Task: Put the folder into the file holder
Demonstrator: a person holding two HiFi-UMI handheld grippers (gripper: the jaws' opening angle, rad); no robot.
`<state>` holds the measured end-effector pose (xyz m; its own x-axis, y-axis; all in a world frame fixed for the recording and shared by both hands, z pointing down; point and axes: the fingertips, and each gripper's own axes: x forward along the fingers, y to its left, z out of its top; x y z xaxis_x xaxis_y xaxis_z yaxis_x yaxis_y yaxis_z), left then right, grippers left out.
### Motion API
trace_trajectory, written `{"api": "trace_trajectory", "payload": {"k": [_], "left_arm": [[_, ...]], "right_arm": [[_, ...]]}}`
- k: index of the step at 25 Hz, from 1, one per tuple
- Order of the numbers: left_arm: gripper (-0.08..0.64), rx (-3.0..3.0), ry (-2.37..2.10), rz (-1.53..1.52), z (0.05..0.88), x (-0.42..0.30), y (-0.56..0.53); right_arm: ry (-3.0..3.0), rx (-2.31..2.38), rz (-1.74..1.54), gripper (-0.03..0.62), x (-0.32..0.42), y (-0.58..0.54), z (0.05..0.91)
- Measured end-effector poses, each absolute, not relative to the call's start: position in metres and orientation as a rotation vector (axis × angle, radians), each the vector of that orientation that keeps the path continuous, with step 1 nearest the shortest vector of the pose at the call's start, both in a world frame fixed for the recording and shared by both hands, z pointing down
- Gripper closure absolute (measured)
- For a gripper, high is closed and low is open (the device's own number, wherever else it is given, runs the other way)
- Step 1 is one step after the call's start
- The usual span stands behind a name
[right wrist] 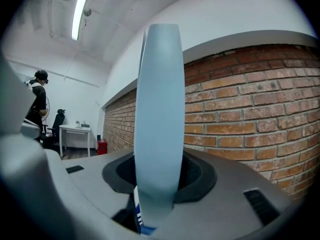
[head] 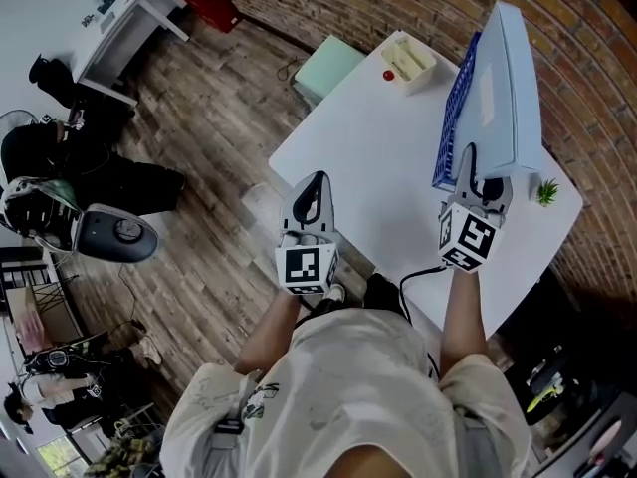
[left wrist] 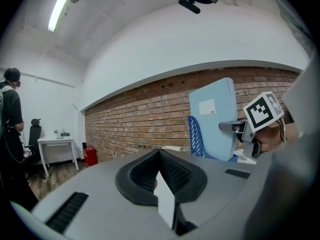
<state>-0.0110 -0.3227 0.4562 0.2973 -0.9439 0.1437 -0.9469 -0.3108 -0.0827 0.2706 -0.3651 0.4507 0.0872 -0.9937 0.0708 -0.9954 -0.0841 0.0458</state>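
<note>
Folder in our grasp, not yet in the file holder
Our left tongs (head: 318, 180) are clenched, empty; our right tongs (head: 479, 167) grasp the light-blue folder (head: 513, 88) upright above the white table (head: 378, 157), just beside the blue mesh file holder (head: 456, 108); next we judge it needs aligning over a slot
</note>
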Motion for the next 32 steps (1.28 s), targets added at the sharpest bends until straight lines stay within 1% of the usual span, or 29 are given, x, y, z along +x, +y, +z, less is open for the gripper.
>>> {"api": "trace_trajectory", "payload": {"k": [6, 12, 17, 25, 32], "left_arm": [[0.548, 2.491, -1.825, 0.274, 0.464, -0.011, -0.322], [0.548, 2.495, -1.805, 0.270, 0.459, -0.010, -0.316], [0.548, 2.494, -1.801, 0.289, 0.466, -0.006, -0.321], [0.548, 2.498, -1.804, 0.298, 0.469, -0.004, -0.320], [0.548, 2.500, -1.810, 0.295, 0.465, -0.007, -0.318]], "right_arm": [[-2.044, 2.215, 0.096, 0.419, 0.268, -0.371, 0.477], [-1.996, 2.163, 0.227, 0.417, 0.266, -0.368, 0.505], [-1.938, 2.071, 0.217, 0.413, 0.258, -0.375, 0.528], [-1.879, 2.046, 0.193, 0.403, 0.252, -0.377, 0.538], [-1.863, 2.097, 0.248, 0.402, 0.261, -0.376, 0.538]]}}
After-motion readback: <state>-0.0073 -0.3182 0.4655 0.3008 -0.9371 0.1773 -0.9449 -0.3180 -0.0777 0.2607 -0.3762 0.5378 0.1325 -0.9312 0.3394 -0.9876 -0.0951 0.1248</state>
